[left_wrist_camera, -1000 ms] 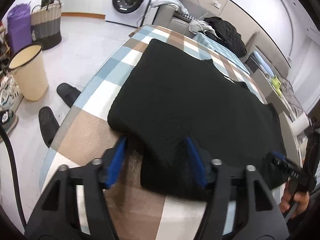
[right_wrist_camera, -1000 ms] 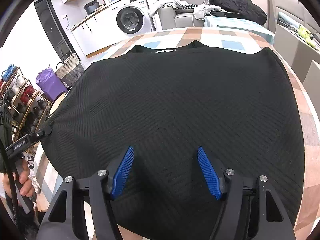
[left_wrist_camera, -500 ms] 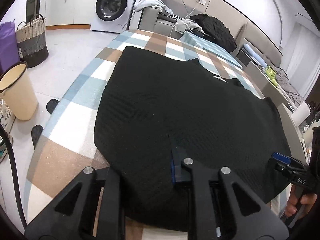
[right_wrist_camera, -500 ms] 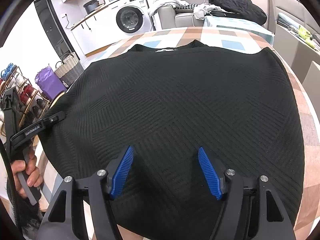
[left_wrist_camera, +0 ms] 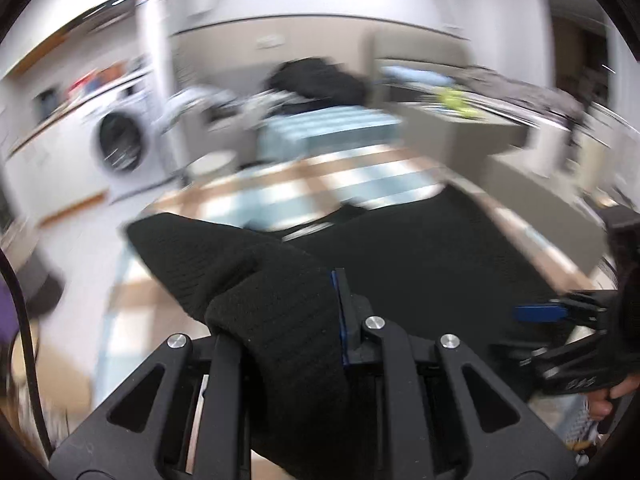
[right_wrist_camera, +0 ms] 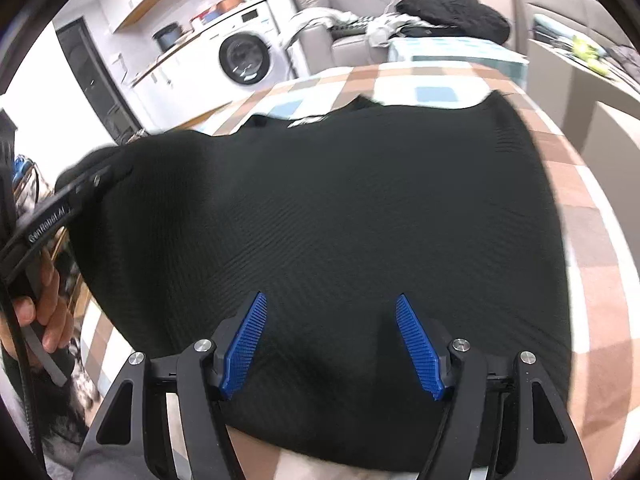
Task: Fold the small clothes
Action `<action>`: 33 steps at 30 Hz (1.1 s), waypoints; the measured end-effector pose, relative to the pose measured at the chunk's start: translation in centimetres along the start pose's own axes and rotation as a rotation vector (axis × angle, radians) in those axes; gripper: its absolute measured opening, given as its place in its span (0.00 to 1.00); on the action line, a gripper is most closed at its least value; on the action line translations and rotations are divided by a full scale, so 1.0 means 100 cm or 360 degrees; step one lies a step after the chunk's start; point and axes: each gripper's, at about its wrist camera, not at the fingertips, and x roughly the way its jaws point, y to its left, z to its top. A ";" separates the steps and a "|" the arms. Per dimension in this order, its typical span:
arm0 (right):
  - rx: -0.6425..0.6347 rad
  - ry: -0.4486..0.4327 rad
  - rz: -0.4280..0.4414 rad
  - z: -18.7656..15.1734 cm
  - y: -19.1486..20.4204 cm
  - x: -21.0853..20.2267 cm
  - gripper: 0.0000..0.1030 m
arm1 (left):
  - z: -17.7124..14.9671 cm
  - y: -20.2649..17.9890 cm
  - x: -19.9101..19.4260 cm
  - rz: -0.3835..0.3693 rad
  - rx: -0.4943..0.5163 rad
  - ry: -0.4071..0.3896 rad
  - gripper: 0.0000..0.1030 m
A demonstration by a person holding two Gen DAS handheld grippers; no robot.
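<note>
A black knit garment (right_wrist_camera: 340,216) lies spread on the checked tablecloth (right_wrist_camera: 592,216). My left gripper (left_wrist_camera: 332,312) is shut on the garment's left edge (left_wrist_camera: 248,288) and holds it lifted above the table; the fabric drapes over its fingers. In the right wrist view the left gripper (right_wrist_camera: 96,180) shows at the far left with the raised fabric. My right gripper (right_wrist_camera: 330,332) is open, its blue pads hovering just over the garment's near hem. In the left wrist view it (left_wrist_camera: 540,314) shows at the right edge.
A washing machine (right_wrist_camera: 244,56) stands at the back left. A sofa with a dark pile of clothes (right_wrist_camera: 452,12) is behind the table. A low cabinet (right_wrist_camera: 580,76) stands to the right. The left wrist view is motion-blurred.
My left gripper has closed on the garment's left edge and lifted it, swinging up and rightward. My right gripper has stayed open over the near hem.
</note>
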 end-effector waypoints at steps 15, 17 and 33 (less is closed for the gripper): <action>0.0245 -0.0111 -0.0277 -0.011 -0.071 -0.063 0.67 | -0.044 -0.009 -0.003 -0.0527 -0.0258 0.0198 0.62; 0.0259 -0.0146 -0.0259 -0.012 -0.075 -0.074 0.67 | -0.054 0.012 0.001 -0.0440 -0.0314 0.0216 0.62; 0.0471 0.0005 -0.0018 0.011 -0.050 -0.038 0.67 | -0.103 -0.032 0.028 -0.0424 -0.0011 0.0462 0.62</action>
